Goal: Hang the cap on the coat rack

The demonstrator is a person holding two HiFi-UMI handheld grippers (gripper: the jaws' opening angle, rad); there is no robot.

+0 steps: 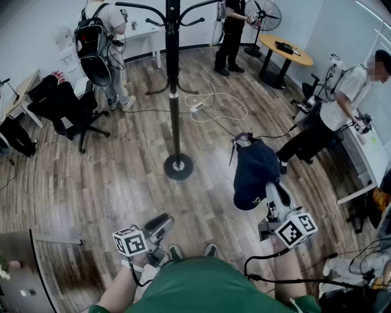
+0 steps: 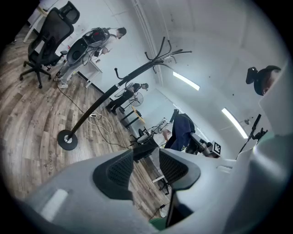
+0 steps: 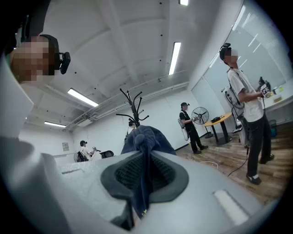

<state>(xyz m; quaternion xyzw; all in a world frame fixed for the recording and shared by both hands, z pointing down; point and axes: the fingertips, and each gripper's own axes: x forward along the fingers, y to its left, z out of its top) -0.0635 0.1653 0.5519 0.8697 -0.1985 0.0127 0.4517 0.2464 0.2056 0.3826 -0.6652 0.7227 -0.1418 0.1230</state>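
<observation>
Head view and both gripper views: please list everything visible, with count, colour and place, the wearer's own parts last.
cap: one, navy, hanging from the right gripper, right of the rack
coat rack: one, black, centre, on a round base
office chair: one, black, left
round table: one, wooden top, far right
fan: one, black, beside the round table
other people: three; one with a backpack far left, one in black far centre, one in a white top right
cables: several, white and black, on the floor behind the rack
floor: wood planks
left gripper: grey, open, nothing between its jaws
right gripper: grey, shut on the cap
shirt: green, bottom edge
</observation>
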